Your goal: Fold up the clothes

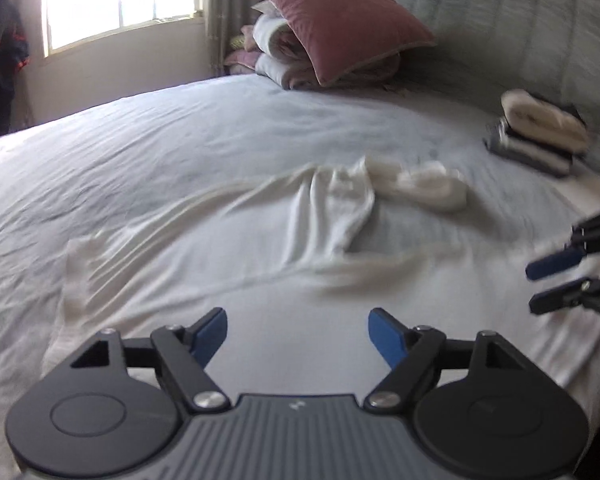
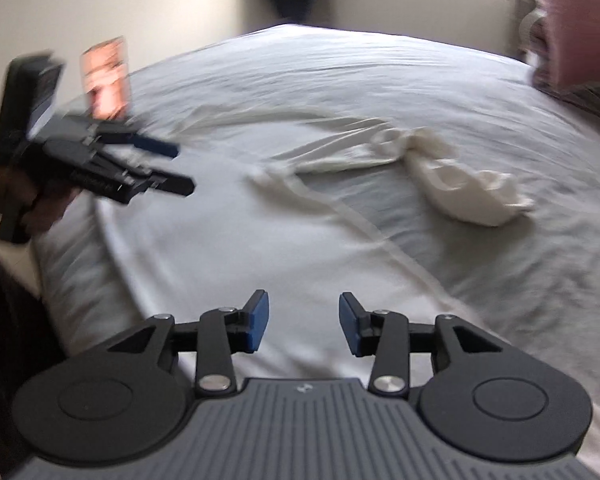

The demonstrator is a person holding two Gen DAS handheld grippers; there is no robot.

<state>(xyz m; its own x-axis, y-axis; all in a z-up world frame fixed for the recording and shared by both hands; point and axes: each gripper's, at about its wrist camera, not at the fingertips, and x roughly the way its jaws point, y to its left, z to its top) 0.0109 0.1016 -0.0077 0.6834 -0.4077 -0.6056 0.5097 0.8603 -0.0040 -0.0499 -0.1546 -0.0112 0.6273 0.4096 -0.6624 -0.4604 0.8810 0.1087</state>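
Over the bed's (image 1: 140, 152) near edge the left gripper (image 1: 297, 334) gapes wide and empty, the white garment (image 1: 332, 208) lies rumpled mid-bed beyond it, and the right gripper (image 2: 303, 322) hangs parted, gripping nothing.

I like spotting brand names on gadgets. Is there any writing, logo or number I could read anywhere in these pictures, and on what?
None can be read.
Left hand-held gripper: a small white mark on its grey ribbed body, too small to read.
Right hand-held gripper: the same kind of mark, also unreadable.
Pinkish card by the bed: blurred, no legible text.
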